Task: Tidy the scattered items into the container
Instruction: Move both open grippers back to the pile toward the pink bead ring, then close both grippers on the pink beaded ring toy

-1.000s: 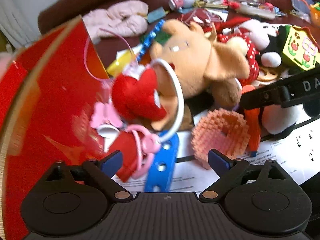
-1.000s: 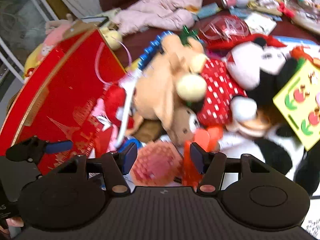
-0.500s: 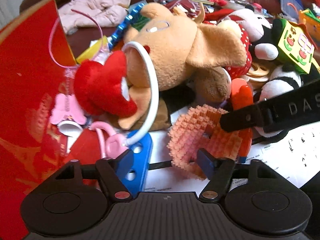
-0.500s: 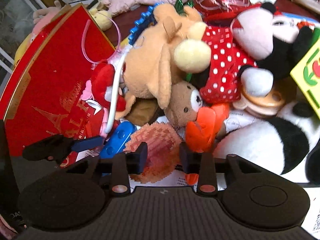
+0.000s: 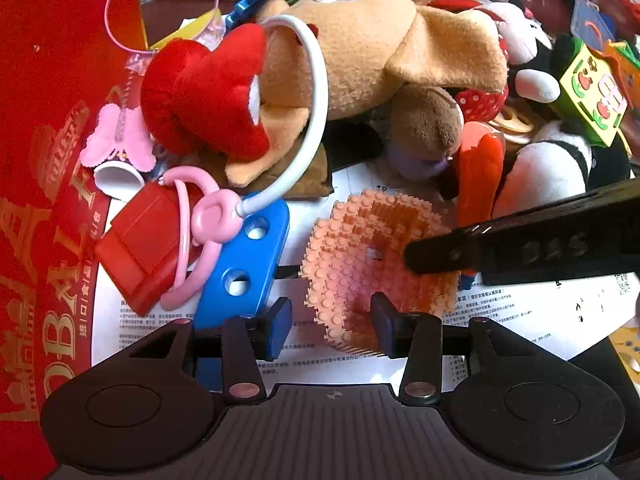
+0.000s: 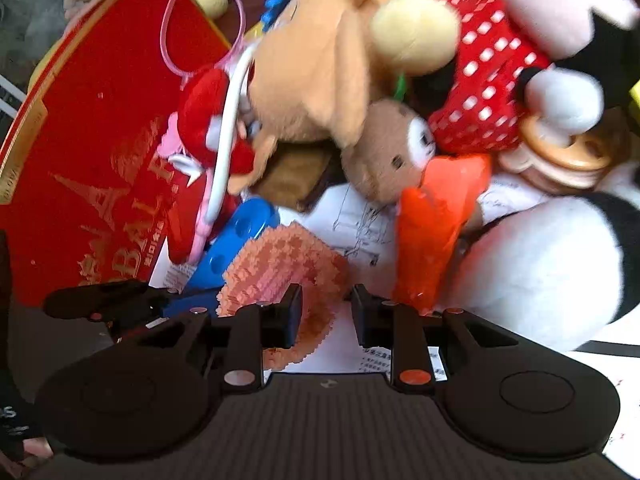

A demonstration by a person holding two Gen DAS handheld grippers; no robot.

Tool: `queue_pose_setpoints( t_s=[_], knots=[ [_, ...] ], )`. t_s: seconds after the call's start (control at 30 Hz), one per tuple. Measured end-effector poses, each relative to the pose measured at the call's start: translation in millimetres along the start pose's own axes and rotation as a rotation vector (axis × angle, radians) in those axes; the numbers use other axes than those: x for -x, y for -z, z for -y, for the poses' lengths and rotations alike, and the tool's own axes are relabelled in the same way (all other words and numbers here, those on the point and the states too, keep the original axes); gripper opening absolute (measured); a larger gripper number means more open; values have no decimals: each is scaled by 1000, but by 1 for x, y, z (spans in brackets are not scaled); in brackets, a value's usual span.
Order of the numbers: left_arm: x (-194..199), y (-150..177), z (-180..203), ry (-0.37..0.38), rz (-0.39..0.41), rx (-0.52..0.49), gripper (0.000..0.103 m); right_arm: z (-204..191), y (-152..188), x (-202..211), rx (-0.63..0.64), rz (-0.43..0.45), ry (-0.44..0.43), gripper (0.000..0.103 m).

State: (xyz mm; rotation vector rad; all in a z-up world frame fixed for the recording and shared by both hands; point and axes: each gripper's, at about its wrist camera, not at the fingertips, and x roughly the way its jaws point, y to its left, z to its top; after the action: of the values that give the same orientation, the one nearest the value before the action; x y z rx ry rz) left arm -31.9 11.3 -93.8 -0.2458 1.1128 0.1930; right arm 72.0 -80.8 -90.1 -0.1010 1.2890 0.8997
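Observation:
A pink studded brick ring (image 5: 352, 256) lies on a printed paper sheet (image 5: 520, 312), beside the red box (image 5: 48, 160) with gold lettering. My left gripper (image 5: 330, 316) hangs low over the ring's near edge. Its jaws are closing, with the ring's lower rim between them and a gap on the left side. My right gripper (image 6: 326, 308) straddles the ring (image 6: 276, 264) at its right rim. One finger (image 5: 440, 256) reaches into the ring's hole. These jaws are closing too, and a sliver of paper still shows beside the rim.
A tan plush (image 5: 360, 40), a red plush heart (image 5: 200, 92), a small brown bear (image 6: 384, 152) and a spotted mouse plush (image 6: 492, 72) are piled behind. A blue perforated strip (image 5: 244, 264), a red block (image 5: 136, 252) and an orange toy (image 5: 478, 176) flank the ring.
Both grippers have sunk toward the pink ring and their jaws have narrowed. The right gripper's finger has come into the ring's hole.

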Motion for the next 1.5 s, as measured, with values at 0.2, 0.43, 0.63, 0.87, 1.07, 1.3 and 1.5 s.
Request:
queue_pose_setpoints(
  t_s=[0.2, 0.43, 0.63, 0.87, 1.07, 1.3, 1.5],
  knots=[
    [3, 0, -8, 26, 3, 7, 58, 7, -5, -16, -54, -25, -13, 31],
    [6, -4, -8, 56, 12, -53, 42, 9, -6, -17, -74, -26, -20, 26],
    [-15, -9, -5, 61, -32, -51, 24, 6, -7, -16, -74, -35, -1, 26],
    [-10, -4, -1, 77, -54, -66, 26, 4, -3, -15, -76, -33, 15, 23],
    [-7, -15, -10, 40, -27, -71, 55, -2, -4, -17, -22, -4, 39, 20],
    [-11, -17, -2, 55, -24, -100, 20, -1, -5, -17, -34, -14, 44, 20],
    [-10, -17, -6, 60, -22, -94, 20, -1, -6, -15, -62, -27, 50, 22]
  ],
)
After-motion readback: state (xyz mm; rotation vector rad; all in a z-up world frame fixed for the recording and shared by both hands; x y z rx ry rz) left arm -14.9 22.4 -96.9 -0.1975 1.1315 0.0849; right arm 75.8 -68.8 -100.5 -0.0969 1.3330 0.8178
